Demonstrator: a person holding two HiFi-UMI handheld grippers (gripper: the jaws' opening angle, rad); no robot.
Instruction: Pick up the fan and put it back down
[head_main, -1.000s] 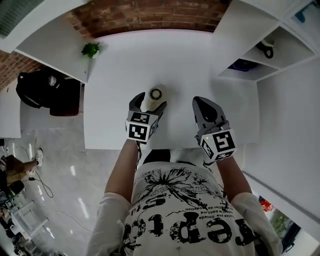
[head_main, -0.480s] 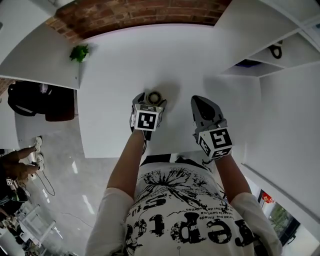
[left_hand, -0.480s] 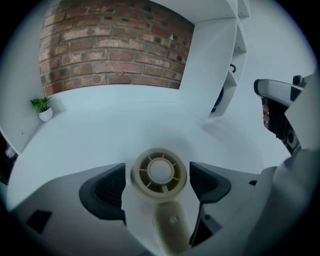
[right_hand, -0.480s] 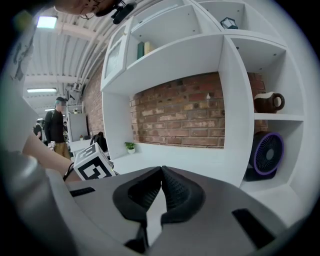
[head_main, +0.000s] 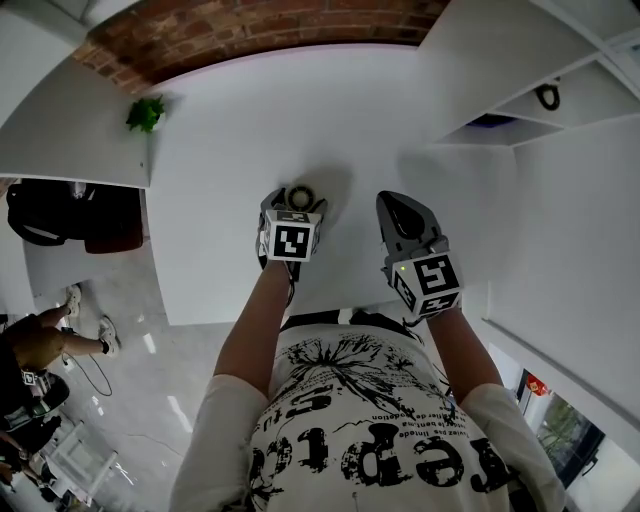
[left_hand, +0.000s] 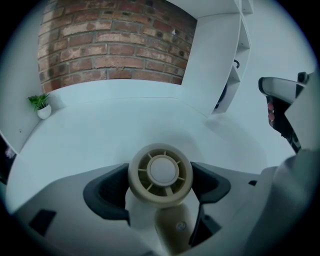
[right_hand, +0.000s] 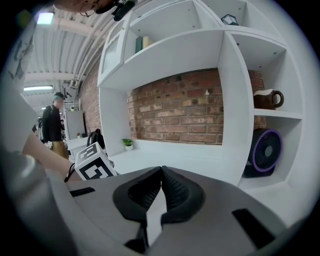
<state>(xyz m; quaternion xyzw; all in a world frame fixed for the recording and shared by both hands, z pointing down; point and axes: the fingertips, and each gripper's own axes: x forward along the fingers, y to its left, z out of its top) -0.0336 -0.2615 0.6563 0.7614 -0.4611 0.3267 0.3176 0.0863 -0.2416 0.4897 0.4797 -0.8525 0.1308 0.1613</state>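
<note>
Fan (left_hand: 160, 175) between left gripper (head_main: 297, 203) jaws, right gripper (head_main: 404, 213) beside it, plant (head_main: 145, 112) far left on table (head_main: 230, 150)

The person wears a white short-sleeved T-shirt (head_main: 372, 440) printed with a black graphic and lettering. The left gripper (head_main: 298, 200) and right gripper (head_main: 400, 205) have grey shells, black ribbed fingers (right_hand: 177, 192) and white cubes (head_main: 291, 241) with black square markers.
</note>
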